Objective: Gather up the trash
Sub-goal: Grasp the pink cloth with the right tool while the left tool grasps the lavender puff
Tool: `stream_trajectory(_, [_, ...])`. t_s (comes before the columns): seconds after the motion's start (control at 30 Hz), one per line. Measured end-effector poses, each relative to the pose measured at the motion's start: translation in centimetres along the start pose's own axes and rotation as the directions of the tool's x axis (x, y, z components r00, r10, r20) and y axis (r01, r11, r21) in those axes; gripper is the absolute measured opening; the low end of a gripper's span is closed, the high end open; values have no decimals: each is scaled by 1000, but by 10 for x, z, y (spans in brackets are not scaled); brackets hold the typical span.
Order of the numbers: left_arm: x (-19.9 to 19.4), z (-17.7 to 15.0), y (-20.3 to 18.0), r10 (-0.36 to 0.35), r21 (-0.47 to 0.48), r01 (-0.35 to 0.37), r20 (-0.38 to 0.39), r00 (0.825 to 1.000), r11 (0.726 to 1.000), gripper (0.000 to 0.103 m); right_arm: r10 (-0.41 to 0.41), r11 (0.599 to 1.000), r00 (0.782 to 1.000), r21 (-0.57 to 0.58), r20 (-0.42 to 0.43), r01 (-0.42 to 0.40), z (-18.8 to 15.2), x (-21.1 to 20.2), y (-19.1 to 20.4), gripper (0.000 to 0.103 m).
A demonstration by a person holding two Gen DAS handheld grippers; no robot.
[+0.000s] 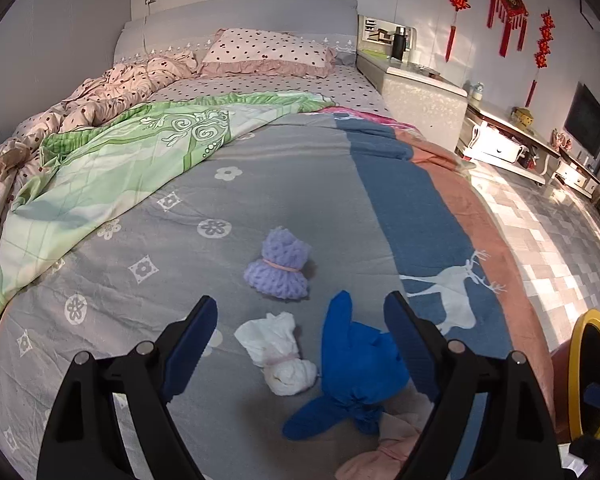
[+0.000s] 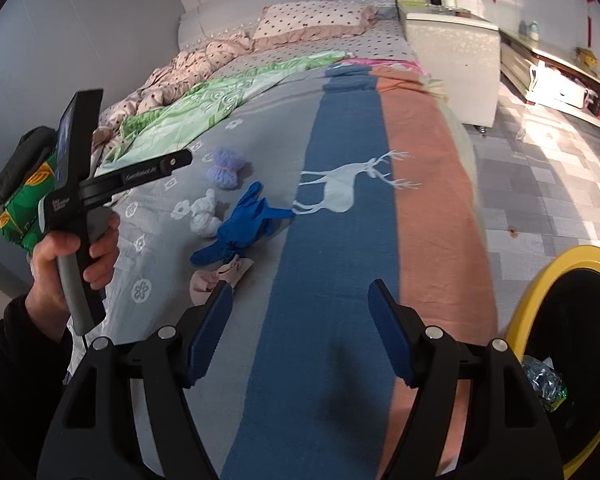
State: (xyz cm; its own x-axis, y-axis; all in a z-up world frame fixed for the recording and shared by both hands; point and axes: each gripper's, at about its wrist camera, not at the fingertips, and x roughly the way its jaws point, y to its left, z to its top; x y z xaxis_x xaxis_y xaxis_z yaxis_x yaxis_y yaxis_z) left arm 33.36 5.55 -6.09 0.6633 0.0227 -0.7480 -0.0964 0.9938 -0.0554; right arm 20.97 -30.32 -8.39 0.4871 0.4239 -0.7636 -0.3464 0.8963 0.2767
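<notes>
Reaching for the next piece of trash on the bed (image 1: 284, 184)
Left claw (image 1: 300, 322) wide open and empty over the blue bundle (image 1: 360, 364); right claw (image 2: 300, 312) open, empty; next, close on it

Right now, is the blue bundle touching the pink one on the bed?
Touching. In the left wrist view the blue bundle has its knotted end lying on the pink bundle, no gap between; the right wrist view agrees.

Soft cloth bundles (image 1: 360, 364) on matt woven blanket (image 1: 300, 184); glossy tiled floor (image 1: 540, 216).
</notes>
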Motion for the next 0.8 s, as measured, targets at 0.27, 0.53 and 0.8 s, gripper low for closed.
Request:
stream_trajectory(0.27, [44, 9, 31, 38, -33, -39, -42, 998, 999, 82, 60, 993, 991, -96, -121, -72, -3, 76, 59, 67])
stream_trajectory(0.53, [84, 16, 45, 40, -51, -44, -79, 996, 998, 82, 41, 982, 981, -172, -189, -75, -9, 123, 82, 67])
stream_trajectory(0.8, [121, 21, 36, 21, -39, -25, -109, 994, 999, 82, 45, 978, 976, -189, -215, -87, -11, 154, 86, 66])
